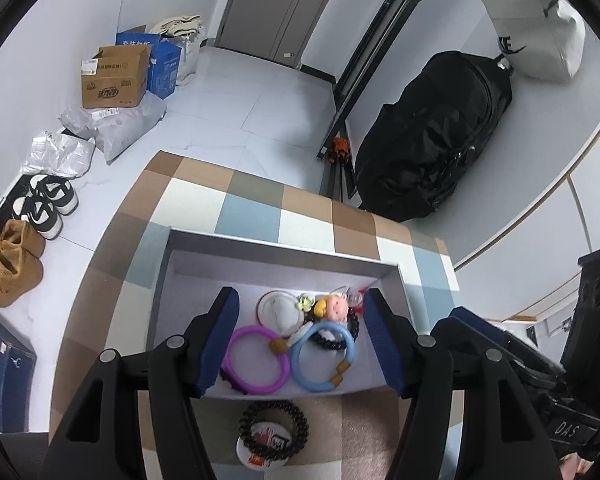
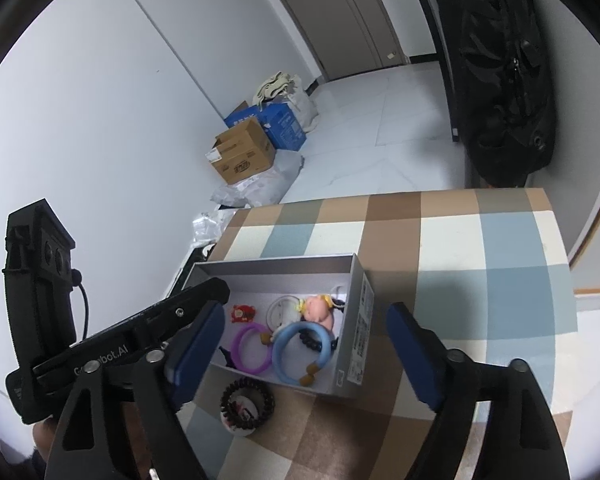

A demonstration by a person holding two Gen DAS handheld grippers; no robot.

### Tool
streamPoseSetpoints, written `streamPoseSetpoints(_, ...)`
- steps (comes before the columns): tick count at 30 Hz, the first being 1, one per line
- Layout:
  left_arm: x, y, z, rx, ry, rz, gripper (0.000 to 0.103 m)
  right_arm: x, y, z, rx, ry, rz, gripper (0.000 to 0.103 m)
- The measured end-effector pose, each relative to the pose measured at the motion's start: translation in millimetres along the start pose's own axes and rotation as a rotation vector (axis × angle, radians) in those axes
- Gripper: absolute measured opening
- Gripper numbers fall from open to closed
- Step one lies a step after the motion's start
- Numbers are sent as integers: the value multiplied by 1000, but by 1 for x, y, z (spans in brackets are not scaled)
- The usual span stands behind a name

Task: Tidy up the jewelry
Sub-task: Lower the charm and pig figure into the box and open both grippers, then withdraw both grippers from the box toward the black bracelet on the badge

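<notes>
Your left tool (image 1: 300,340) and right tool (image 2: 304,356) both hang spread and empty above the grey box (image 1: 284,246). 1 black beaded bracelet (image 1: 274,426) lies outside on the table (image 2: 480,280), atop a round badge (image 1: 260,456); a shallow pinch may lift both.

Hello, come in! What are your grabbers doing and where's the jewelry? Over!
Left gripper and right gripper both open, holding nothing. Purple ring and blue ring in grey box. Black beaded bracelet outside on cloth. Nothing in the way.
</notes>
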State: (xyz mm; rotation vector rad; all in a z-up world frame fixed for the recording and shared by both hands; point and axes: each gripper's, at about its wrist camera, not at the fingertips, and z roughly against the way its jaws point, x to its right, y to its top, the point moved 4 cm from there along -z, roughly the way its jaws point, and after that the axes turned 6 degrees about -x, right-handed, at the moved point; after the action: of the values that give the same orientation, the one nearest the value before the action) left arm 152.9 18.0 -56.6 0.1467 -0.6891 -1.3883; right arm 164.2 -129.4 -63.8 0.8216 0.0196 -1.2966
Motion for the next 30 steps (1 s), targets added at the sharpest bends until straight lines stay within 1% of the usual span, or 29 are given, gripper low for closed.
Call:
streamPoseSetpoints(2,1,-2,5,10,4,-6,61,-3,-3,1,-1,-14,20,87)
streamPoseSetpoints(4,0,-4,9,28,10,-7,71,-4,-5,3,6,-33,38,89)
streamPoseSetpoints(5,0,-5,12,42,13,-7,72,-6,-6,5,13,-38,45,91)
streamPoseSetpoints(6,-1,-6,14,52,13,-8,72,-6,-7,6,17,-38,48,93)
streamPoseSetpoints(10,-4,-11,19,65,20,-15,73,-9,-13,13,41,-43,63,96)
streamPoseSetpoints(11,-5,-12,19,65,29,-18,73,-9,-14,14,45,-43,63,98)
streamPoseSetpoints(14,-10,-17,20,59,85,-31,74,-13,-19,18,45,-37,69,99)
streamPoseSetpoints(15,-12,-18,21,61,91,-32,74,-14,-20,19,46,-41,74,100)
streamPoseSetpoints(19,-19,-25,28,73,90,-27,74,-18,-27,23,61,-61,102,102)
streamPoseSetpoints(20,-20,-27,28,72,94,-26,74,-18,-29,23,63,-63,106,103)
streamPoseSetpoints(21,-22,-29,28,67,99,-24,78,-17,-30,22,64,-64,108,103)
streamPoseSetpoints(22,-23,-31,28,63,102,-19,84,-17,-32,22,62,-65,110,103)
streamPoseSetpoints(24,-25,-37,29,57,103,-8,85,-17,-35,21,53,-68,110,103)
streamPoseSetpoints(26,-25,-43,28,44,103,-20,85,-18,-39,20,45,-68,111,103)
streamPoseSetpoints(28,-27,-47,26,27,134,-35,86,-19,-41,21,41,-80,119,103)
streamPoseSetpoints(30,-30,-50,23,10,139,-34,86,-20,-42,24,44,-86,129,103)
